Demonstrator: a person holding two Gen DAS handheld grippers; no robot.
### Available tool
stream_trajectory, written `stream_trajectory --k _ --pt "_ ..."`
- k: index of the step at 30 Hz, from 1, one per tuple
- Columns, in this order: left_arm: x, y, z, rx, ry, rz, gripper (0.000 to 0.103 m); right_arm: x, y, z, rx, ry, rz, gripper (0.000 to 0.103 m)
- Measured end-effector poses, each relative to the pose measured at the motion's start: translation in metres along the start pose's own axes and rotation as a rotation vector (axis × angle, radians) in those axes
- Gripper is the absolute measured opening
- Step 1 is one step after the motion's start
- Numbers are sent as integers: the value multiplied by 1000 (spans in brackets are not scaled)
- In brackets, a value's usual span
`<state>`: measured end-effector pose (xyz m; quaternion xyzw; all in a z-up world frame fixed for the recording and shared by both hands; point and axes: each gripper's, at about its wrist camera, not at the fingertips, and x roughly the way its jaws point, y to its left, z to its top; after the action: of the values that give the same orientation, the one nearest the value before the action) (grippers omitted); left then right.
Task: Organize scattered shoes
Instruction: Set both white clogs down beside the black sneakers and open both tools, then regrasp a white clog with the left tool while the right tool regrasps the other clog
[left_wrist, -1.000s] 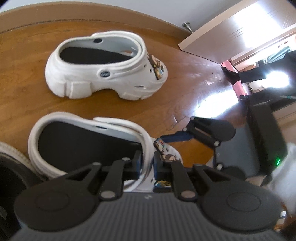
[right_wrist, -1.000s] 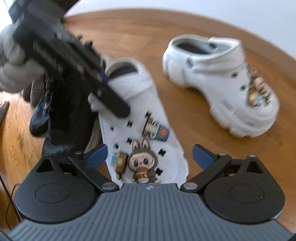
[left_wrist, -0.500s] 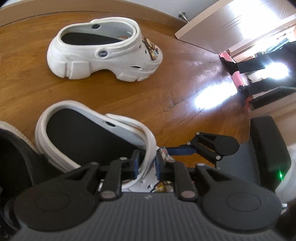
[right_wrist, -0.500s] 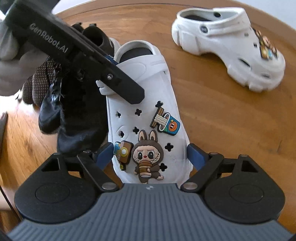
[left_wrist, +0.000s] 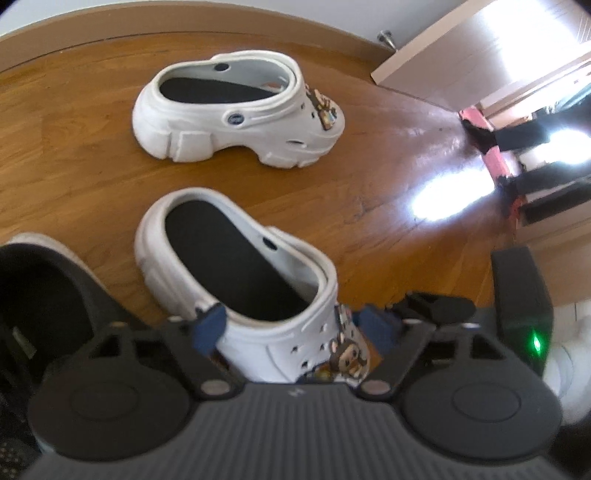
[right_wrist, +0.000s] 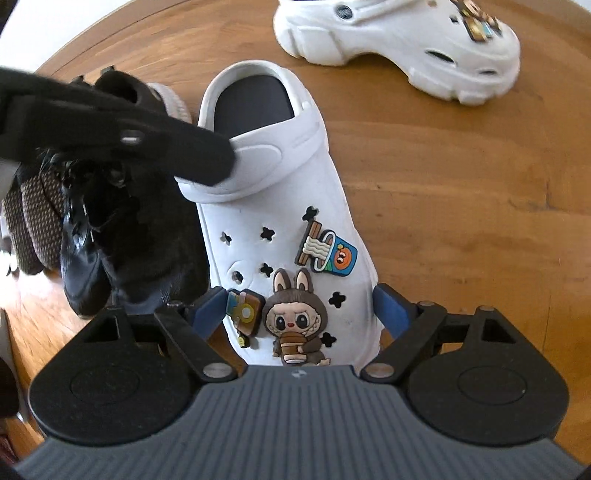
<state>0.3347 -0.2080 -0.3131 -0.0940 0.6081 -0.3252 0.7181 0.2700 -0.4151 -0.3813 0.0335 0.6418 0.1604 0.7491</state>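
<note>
Clogs first: I see the near clog (right_wrist: 291, 229) standing on the wood floor (right_wrist: 461, 206), toe toward my right camera, its charms (right_wrist: 295, 317) facing up. My right gripper (right_wrist: 301, 308) straddles that toe, jaws opening, blue pads on either side; I can't say either pad presses the shoe. My left gripper (left_wrist: 295, 326) sits over the same clog's upper near the strap, and its jaws are opening too, with the white upper between the pads, not pinched. In the right view, one black finger of the left gripper crosses in front of the strap (right_wrist: 258, 155), its tip at the strap's pivot end. The far clog (left_wrist: 240, 118) stands upright, well apart from the near one, with bare floor between. A black shoe (right_wrist: 140, 236) lies just beside the near clog, on its left in the right view.
</note>
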Motion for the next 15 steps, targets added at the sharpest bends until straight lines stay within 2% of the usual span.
stream_trajectory --k 2,5,7,10,12,15 --pt "-5 -1 1 11 -7 0 83 2 -1 2 3 -1 13 93" --pt "-17 -2 8 21 -45 1 84 -4 -15 5 -1 -2 79 97" --pt "-23 0 24 18 -103 3 87 -14 -25 8 -31 -18 110 103" --pt "-15 0 54 30 -163 57 90 -38 -45 11 -126 -95 73 102" --pt "0 -2 81 28 -189 84 90 -44 -60 15 -140 -134 42 102" --pt "25 -4 114 4 -215 80 90 -53 -84 21 -124 -184 -20 102"
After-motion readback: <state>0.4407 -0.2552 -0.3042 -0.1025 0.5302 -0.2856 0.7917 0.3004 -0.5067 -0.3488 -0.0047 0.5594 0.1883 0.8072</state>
